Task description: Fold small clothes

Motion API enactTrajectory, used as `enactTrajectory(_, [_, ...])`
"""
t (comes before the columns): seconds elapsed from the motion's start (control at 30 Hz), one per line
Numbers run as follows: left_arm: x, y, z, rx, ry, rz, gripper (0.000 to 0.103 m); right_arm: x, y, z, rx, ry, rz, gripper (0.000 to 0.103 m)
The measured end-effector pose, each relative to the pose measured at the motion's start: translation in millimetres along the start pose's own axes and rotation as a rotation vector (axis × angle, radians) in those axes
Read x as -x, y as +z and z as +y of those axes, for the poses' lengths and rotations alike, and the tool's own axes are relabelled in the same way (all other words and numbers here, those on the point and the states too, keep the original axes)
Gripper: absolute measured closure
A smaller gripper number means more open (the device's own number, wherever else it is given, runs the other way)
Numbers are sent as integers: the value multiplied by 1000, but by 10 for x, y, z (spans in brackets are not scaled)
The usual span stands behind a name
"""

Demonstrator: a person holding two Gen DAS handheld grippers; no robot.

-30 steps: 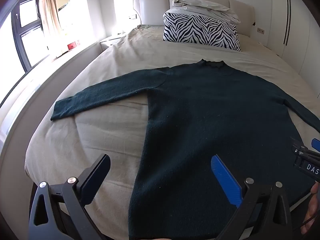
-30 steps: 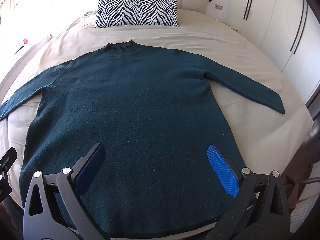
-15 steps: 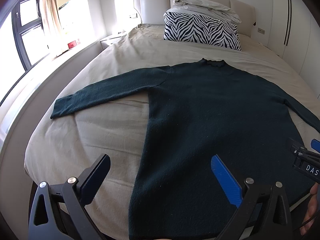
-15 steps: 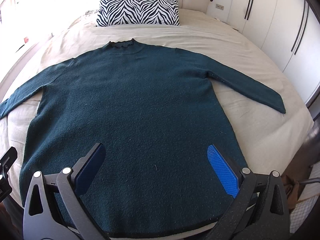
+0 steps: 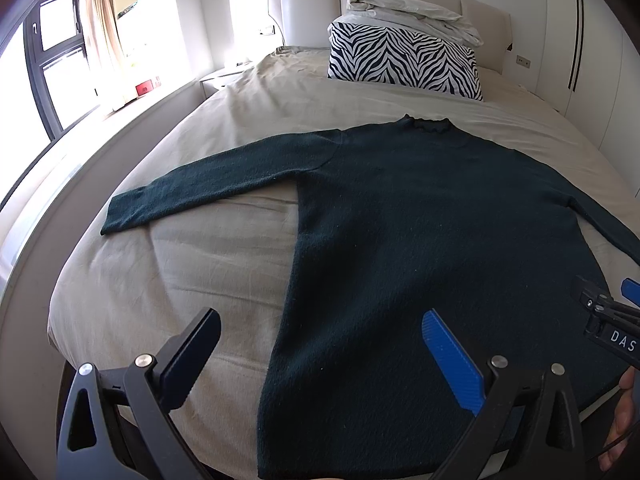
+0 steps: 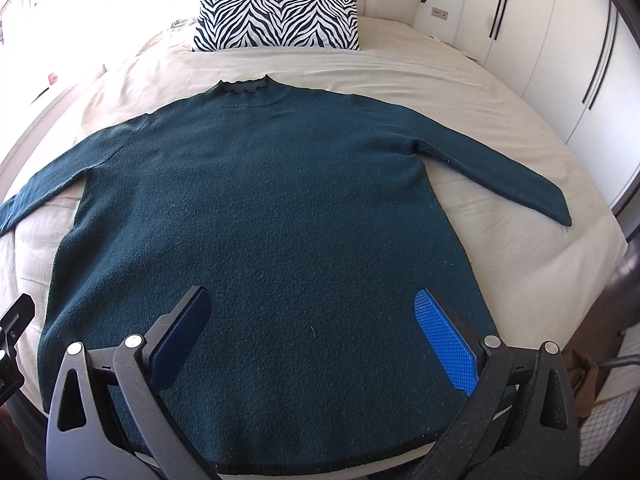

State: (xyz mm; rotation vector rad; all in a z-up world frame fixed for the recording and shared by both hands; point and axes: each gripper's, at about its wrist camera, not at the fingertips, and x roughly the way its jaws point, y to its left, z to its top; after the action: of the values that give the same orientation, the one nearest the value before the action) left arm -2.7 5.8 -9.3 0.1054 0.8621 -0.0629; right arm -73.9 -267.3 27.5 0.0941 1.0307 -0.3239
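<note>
A dark teal long-sleeved sweater [image 5: 420, 232] lies flat on the bed, collar toward the headboard, both sleeves spread out; it also shows in the right wrist view [image 6: 272, 216]. My left gripper [image 5: 320, 336] is open and empty, above the sweater's lower left edge near the hem. My right gripper [image 6: 312, 320] is open and empty, above the lower middle of the sweater near the hem. The right gripper's tip [image 5: 608, 320] shows at the right edge of the left wrist view.
The bed [image 5: 180, 272] has a beige sheet. A zebra-print pillow [image 6: 276, 20] with a folded grey duvet [image 5: 412, 12] on it lies at the headboard. A window and nightstand [image 5: 224, 78] are to the left, white wardrobes [image 6: 560, 48] to the right.
Both grippers have edged slightly forward and up over the sweater. The sweater has not moved and both grippers stay open.
</note>
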Motion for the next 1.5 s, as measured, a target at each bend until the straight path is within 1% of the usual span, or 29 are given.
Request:
enactTrajectory(0.17, [4, 8, -2, 1, 0, 2, 0, 3, -11, 2, 1, 0, 2, 0])
enactTrajectory(0.4, [-83, -106, 1, 0, 1, 4, 0, -9, -36, 18, 2, 0, 6, 0])
enactTrajectory(0.67, [-73, -76, 5, 3, -2, 6, 0, -24, -51, 23, 4, -1, 9, 0])
enactTrajectory(0.8, [-123, -116, 17, 3, -1, 7, 0, -22, -48, 22, 4, -1, 10, 0])
enactTrajectory(1.5, [-50, -110, 5, 13, -5, 20, 0, -26, -64, 30, 9, 4, 13, 0])
